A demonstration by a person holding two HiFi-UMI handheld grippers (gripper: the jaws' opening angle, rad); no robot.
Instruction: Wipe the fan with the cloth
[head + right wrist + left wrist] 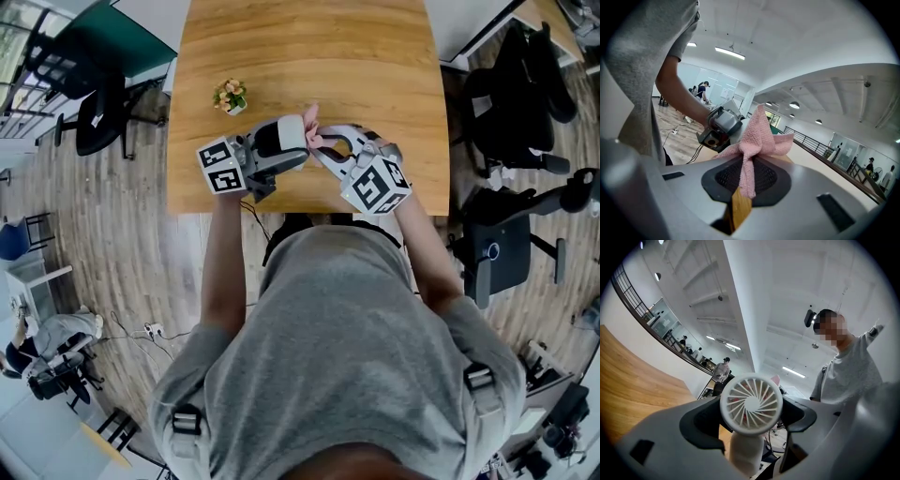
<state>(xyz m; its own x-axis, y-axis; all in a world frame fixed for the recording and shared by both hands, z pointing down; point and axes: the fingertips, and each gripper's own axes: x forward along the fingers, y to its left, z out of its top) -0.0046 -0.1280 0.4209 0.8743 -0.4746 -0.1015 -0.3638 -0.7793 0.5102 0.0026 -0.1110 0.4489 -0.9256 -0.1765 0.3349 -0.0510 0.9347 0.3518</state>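
Looking down from the head view, the left gripper (286,142) and right gripper (328,150) meet above the wooden table's (375,56) near edge, with a pink cloth (310,120) sticking up between them; contact is hard to judge there. In the left gripper view, its jaws clamp the handle of a small white fan (751,401), its round grille facing the camera. In the right gripper view, its jaws, almost together, pinch the cloth, whose bunched top sits just beside the left gripper.
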